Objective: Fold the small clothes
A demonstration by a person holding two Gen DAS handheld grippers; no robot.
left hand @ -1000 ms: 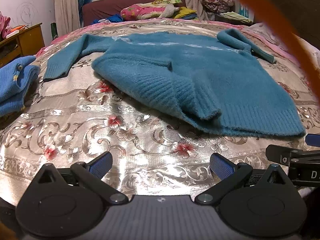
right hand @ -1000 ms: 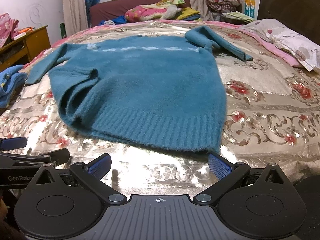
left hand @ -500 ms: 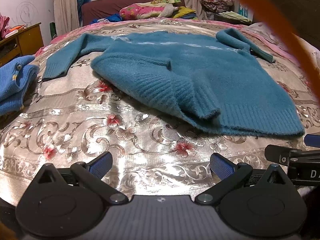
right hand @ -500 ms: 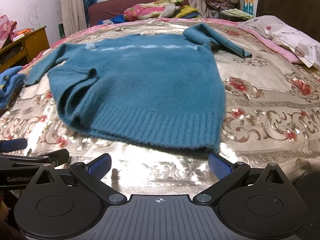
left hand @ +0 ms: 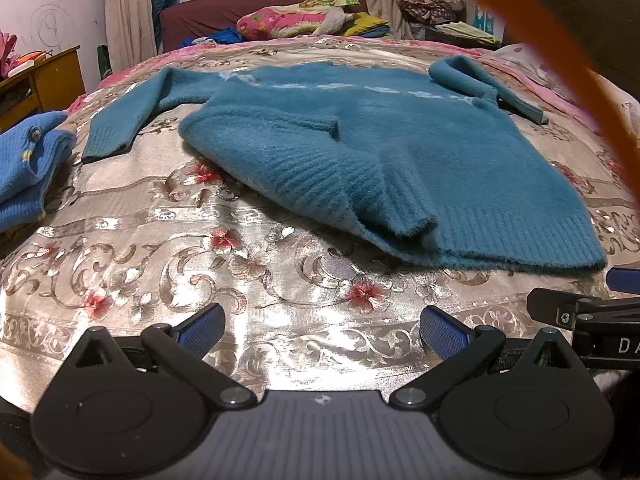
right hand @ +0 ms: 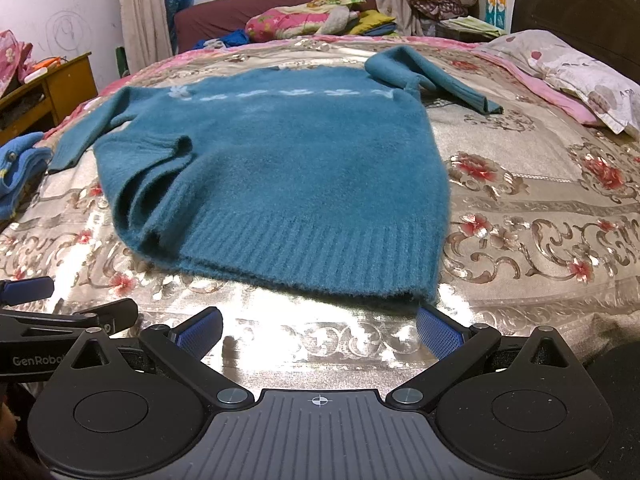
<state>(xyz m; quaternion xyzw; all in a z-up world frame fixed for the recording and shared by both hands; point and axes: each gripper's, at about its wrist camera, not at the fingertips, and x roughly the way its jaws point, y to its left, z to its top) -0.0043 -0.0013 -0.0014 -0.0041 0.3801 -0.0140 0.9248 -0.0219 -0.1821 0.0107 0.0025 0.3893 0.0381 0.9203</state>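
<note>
Right wrist view: my right gripper (right hand: 318,330) sits with its jaws spread wide and nothing between them, low over the bed (right hand: 540,216), just short of the sweater's (right hand: 288,168) ribbed hem. One blue pad (right hand: 438,334) is almost at the hem's right corner, though I can't tell if it touches. Left wrist view shows the left gripper (left hand: 320,326) likewise released and empty, hovering over bare bedspread a little back from the hem's left end.

Beyond both grippers the teal sweater lies chest-up across the middle of the bed, hem toward me, collar away. Its left side is rumpled: the hem corner (left hand: 384,204) there has doubled over on itself into a thick lump. One sleeve (left hand: 120,120) stretches out flat to the left; the other sleeve (right hand: 432,76) is bent and lies off to the right near the pillow (right hand: 576,72). At the far left edge a blue knit garment (left hand: 24,168) sits in a stack; it looks already folded.

As I judge it, this sweater is barely started. It is spread out, but no proper fold is made. Left to do: flatten that bunched corner, bring both sleeves in over the body, then fold the body up from the hem.
</note>
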